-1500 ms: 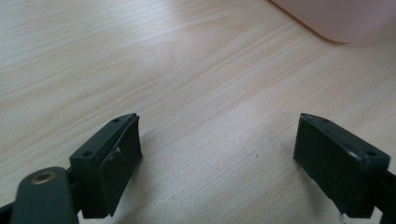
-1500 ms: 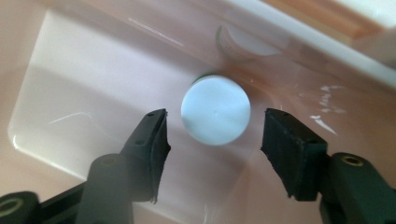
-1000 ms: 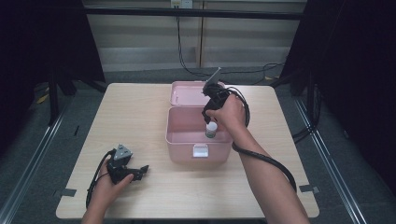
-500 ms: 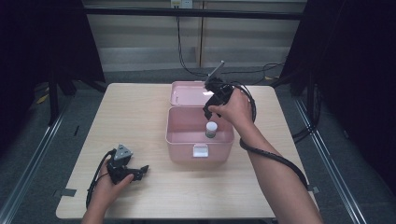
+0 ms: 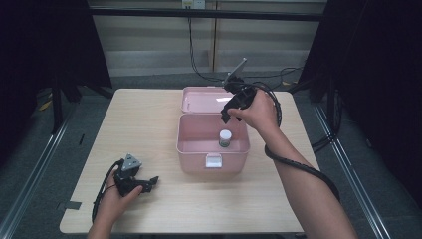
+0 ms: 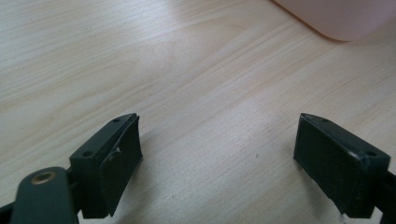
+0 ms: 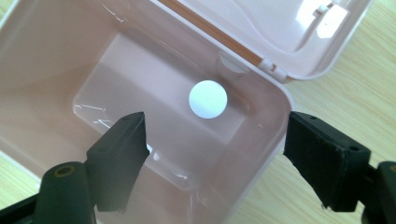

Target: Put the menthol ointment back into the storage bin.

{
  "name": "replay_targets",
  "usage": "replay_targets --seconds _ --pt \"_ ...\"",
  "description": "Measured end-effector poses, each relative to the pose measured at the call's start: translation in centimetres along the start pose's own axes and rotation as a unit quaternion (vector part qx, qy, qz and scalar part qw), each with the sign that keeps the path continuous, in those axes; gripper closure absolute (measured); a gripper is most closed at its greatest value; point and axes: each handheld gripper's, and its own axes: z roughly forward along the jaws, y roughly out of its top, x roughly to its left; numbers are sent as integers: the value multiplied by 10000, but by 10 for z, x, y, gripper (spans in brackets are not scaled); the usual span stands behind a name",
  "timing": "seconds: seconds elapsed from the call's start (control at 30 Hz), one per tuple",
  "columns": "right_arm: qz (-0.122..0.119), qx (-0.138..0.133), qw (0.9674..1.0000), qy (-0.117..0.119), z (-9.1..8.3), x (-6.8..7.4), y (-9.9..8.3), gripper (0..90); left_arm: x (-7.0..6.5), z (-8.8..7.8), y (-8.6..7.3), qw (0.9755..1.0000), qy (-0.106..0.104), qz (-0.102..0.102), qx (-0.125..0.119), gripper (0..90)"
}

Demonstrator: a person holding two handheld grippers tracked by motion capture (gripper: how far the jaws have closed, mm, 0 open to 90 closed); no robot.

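Note:
An open pink box [image 5: 213, 164] stands mid-table with its lid [image 5: 204, 99] laid back behind it. Inside, near the right wall, a small bottle with a white cap [image 5: 225, 138] stands upright. My right gripper [image 5: 226, 115] hovers above the box's back right, pointing down. Its jaws have just been opening and hold nothing. In the right gripper view the white cap [image 7: 208, 99] lies well below and beyond the open right gripper [image 7: 215, 135]. My left gripper [image 5: 152, 181] rests on the table at the front left, open and empty [image 6: 219, 140].
The wooden table [image 5: 149, 124] has bare surface left of and in front of the box. A corner of the pink box [image 6: 336, 18] shows ahead of the left jaws. The right gripper's cable [image 5: 298, 167] trails along the forearm.
The right gripper has risen from inside the box with its jaws spread, leaving the bottle standing there. The left gripper has not moved.

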Motion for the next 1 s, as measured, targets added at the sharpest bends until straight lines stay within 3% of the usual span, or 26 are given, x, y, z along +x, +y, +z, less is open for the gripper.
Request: replay_targets --seconds 1.0 --pt "518 -343 9981 59 -36 -77 -64 209 0 0 0 10000 12 -4 -10 144"
